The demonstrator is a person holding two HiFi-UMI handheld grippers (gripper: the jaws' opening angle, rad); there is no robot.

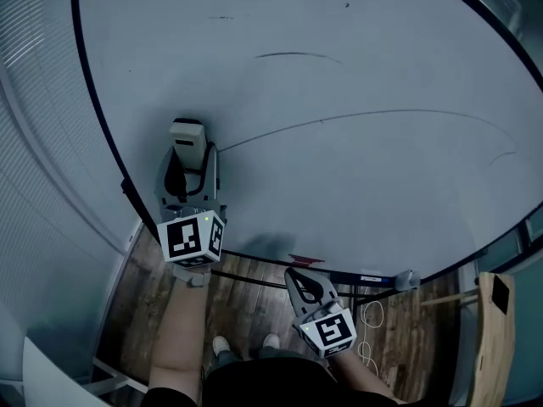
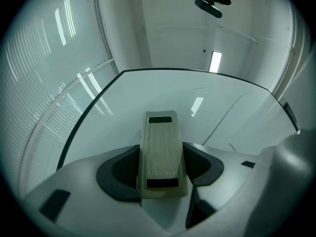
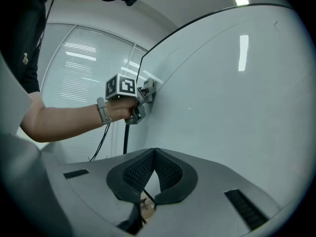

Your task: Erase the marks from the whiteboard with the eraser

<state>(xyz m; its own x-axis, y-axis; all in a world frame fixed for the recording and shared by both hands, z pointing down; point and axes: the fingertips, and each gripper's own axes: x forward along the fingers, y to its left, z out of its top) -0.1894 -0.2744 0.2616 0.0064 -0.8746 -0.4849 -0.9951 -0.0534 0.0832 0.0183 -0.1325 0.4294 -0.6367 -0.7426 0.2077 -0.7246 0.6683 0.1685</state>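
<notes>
Whiteboard [image 1: 339, 83] bears faint marks [image 1: 297, 55] — left claw [image 2: 162, 168] pinches eraser [image 2: 159, 142], apparently against it; right claw [image 3: 154, 154] pressed together.

A: Any words or numbers to read?
B: None legible anywhere.
A: On the whiteboard [image 1: 365, 83]?
B: Only thin curved pen strokes [image 1: 299, 55], forming no letters or digits.
A: On the cubes?
B: Black-and-white square marker patterns, one cube [image 1: 192, 237] on the left gripper [image 1: 188, 155], another [image 1: 329, 329] on the right gripper [image 1: 299, 278]. Coded blocks, not script.
A: Anything else bearing print?
B: A small pale label [image 1: 371, 278] on the ledge under the board, too small to read. Two dark blank patches on the eraser [image 2: 162, 154].
</notes>
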